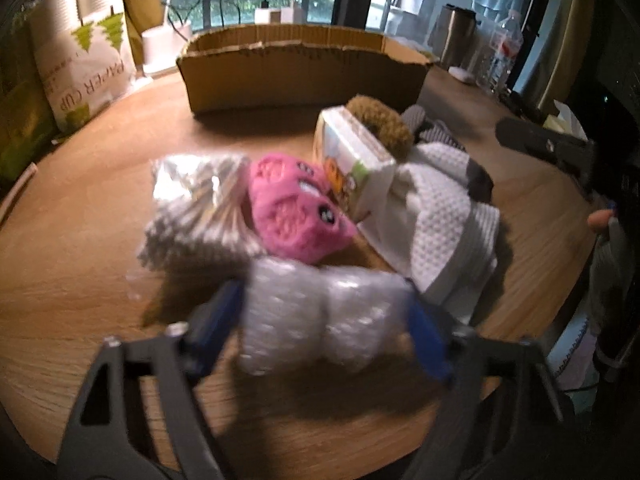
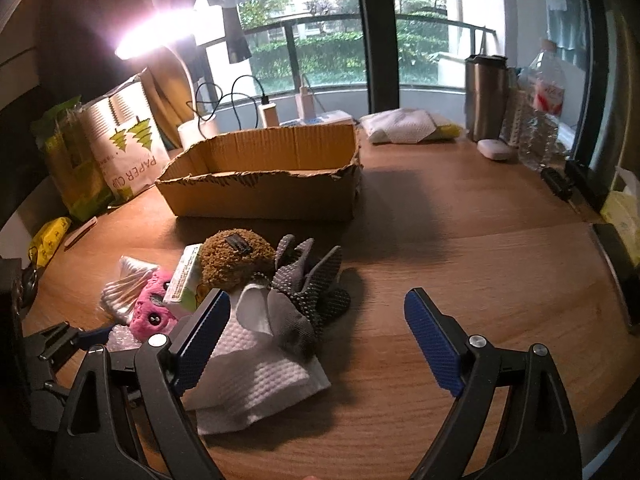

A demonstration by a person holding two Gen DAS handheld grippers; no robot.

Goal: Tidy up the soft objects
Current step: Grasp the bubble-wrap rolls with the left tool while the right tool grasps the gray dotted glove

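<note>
The left wrist view is motion-blurred, so the print on the small carton (image 1: pixel 352 160) is unreadable. The left gripper (image 1: pixel 326 312) is clenched on a bubble-wrap bundle (image 1: pixel 320 316), its blue pads pressing both ends at the near edge of the wooden table (image 1: pixel 100 208). Just beyond lie a bag of cotton swabs (image 1: pixel 196 204), a pink plush toy (image 1: pixel 296 208), a white waffle cloth (image 1: pixel 444 216) and a brown plush (image 1: pixel 380 120) half hidden behind the carton. The right gripper (image 2: pixel 316 340) hangs released, jaws wide apart, above the cloth and grey dotted gloves (image 2: pixel 308 280). The torn cardboard box (image 2: pixel 264 176) at the far side shows only bare walls; its floor is hidden.
</note>
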